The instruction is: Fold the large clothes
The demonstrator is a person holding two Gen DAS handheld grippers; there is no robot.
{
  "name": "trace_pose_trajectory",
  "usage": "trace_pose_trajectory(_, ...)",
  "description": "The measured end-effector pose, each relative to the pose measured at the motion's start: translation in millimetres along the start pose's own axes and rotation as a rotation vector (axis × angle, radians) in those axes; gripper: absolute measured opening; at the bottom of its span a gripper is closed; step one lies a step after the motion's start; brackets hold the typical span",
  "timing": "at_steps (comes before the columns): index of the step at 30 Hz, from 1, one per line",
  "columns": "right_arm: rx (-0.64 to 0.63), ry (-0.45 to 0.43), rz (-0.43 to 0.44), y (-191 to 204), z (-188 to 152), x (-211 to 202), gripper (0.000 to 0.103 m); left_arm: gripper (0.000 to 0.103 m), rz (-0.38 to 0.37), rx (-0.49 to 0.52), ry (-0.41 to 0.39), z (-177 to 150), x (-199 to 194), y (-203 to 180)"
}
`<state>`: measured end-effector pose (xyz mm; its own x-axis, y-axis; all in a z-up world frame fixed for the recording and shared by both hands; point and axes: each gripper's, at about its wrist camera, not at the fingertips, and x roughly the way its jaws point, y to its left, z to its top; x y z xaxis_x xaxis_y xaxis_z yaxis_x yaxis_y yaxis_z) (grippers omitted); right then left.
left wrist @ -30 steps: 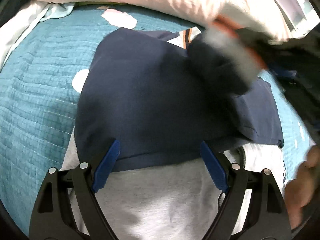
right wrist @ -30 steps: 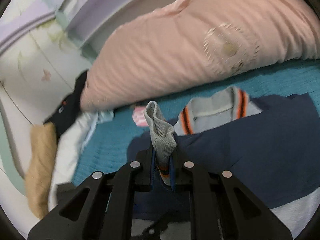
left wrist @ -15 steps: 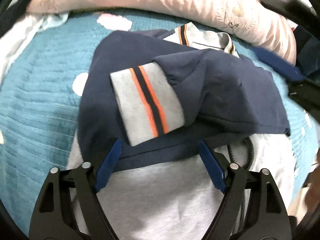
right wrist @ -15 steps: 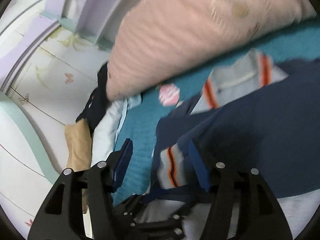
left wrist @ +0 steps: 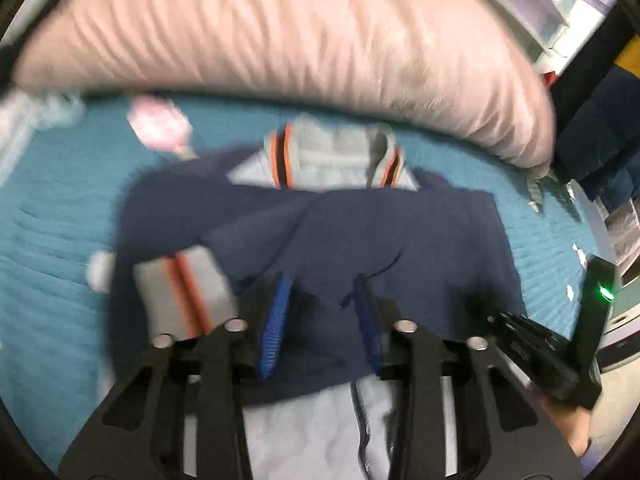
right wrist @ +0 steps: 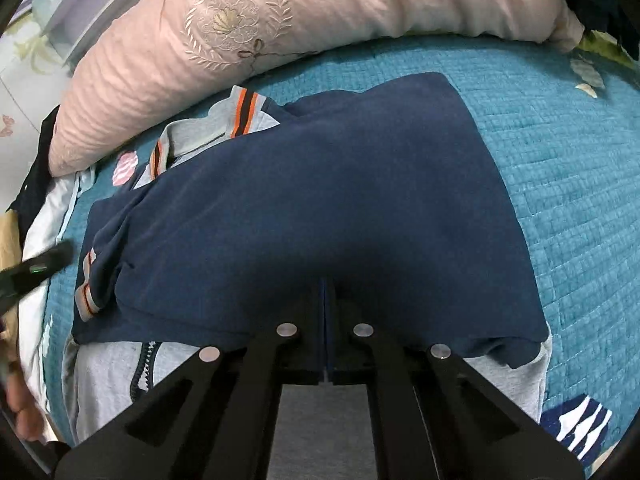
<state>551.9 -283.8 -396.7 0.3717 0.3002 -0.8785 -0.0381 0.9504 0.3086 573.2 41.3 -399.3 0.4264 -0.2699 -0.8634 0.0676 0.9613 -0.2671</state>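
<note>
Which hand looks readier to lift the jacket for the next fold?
Left, probably. The left gripper has just been closing, and the jacket bunches its navy cloth between the pads, beside the striped cuff. The right gripper is shut against the cloth, nothing visibly pinched.

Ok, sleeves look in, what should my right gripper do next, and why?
Probably reopen the right gripper, which has just closed on nothing visible, and lower it to the grey hem. The sleeves already lie folded across the jacket, while the hem lies flat nearest the camera, so folding it up toward the collar looks next.
</note>
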Motion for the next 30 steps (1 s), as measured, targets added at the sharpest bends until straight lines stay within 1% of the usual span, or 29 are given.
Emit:
trace_pose_trajectory(1, 0.000, -0.001, 0.004, -3, -1, -1, 0.000, 0.017, 0.049, -0.004, 0.040, 5, 16, 6)
trace_pose_trajectory(2, 0.000, 0.000, 0.011, -8, 0, -3, 0.000, 0.012, 0.078, -0.005, 0.078, 3, 31, 14)
trace_pose_trajectory(3, 0.004, -0.007, -0.006, -12, 2, -6, 0.000, 0.012, 0.037, -0.009, 0.064, 3, 31, 21)
trace_pose_trajectory(4, 0.007, -0.011, -0.012, -16, 4, -8, 0.000, 0.006, 0.044, -0.007, 0.061, 4, 30, 27)
trace_pose_trajectory(6, 0.034, 0.005, 0.040, -25, 8, -4, 0.000, 0.006, -0.030, -0.017, 0.075, 4, 29, 39)
trace_pose_trajectory(8, 0.028, 0.015, 0.052, -25, 10, -1, 0.000, 0.005, -0.073, -0.016, 0.082, 4, 28, 45)
trace_pose_trajectory(11, 0.042, 0.029, 0.060, -25, 12, 0, 0.000, 0.006, -0.067, 0.019, 0.088, 4, 27, 41)
trace_pose_trajectory(12, 0.034, 0.048, 0.068, -23, 15, -1, 0.000, 0.006, -0.064, 0.028, 0.093, 5, 26, 39)
trace_pose_trajectory(13, 0.033, 0.049, 0.092, -22, 19, -7, 0.003, 0.007, -0.074, 0.046, 0.094, 6, 22, 35)
trace_pose_trajectory(14, 0.021, 0.023, 0.108, -20, 25, -17, 0.005, 0.016, -0.089, 0.069, 0.094, 6, 17, 32)
trace_pose_trajectory(15, -0.003, -0.003, 0.093, -18, 32, -28, 0.006, 0.020, -0.081, 0.095, 0.090, 8, 12, 28)
trace_pose_trajectory(16, -0.019, -0.014, 0.075, -19, 41, -34, 0.006, 0.032, -0.054, 0.136, 0.072, 11, 4, 24)
trace_pose_trajectory(17, -0.021, -0.020, 0.076, -22, 49, -37, 0.007, 0.051, -0.052, 0.165, 0.053, 13, -2, 23)
trace_pose_trajectory(18, -0.018, -0.025, 0.078, -29, 58, -39, 0.009, 0.064, -0.042, 0.193, 0.029, 14, -10, 22)
trace_pose_trajectory(19, -0.022, -0.027, 0.064, -33, 64, -39, 0.011, 0.085, -0.009, 0.200, 0.008, 16, -14, 23)
trace_pose_trajectory(20, -0.037, -0.025, 0.035, -38, 70, -39, 0.014, 0.087, 0.030, 0.207, -0.028, 18, -21, 25)
trace_pose_trajectory(22, -0.049, -0.022, 0.009, -46, 76, -39, 0.014, 0.087, 0.026, 0.197, -0.055, 20, -31, 32)
trace_pose_trajectory(23, -0.053, -0.016, 0.000, -49, 77, -38, 0.016, 0.087, 0.041, 0.171, -0.057, 22, -34, 38)
trace_pose_trajectory(26, -0.074, -0.021, -0.020, -49, 75, -41, 0.019, 0.087, 0.124, 0.114, -0.043, 24, -36, 52)
trace_pose_trajectory(27, -0.076, -0.017, -0.021, -47, 76, -40, 0.020, 0.087, 0.138, 0.102, -0.040, 24, -36, 55)
trace_pose_trajectory(29, -0.078, -0.022, -0.016, -44, 72, -44, 0.029, 0.087, 0.159, 0.070, -0.037, 24, -36, 60)
trace_pose_trajectory(30, -0.087, -0.024, -0.016, -42, 70, -47, 0.029, 0.087, 0.157, 0.056, -0.044, 22, -39, 62)
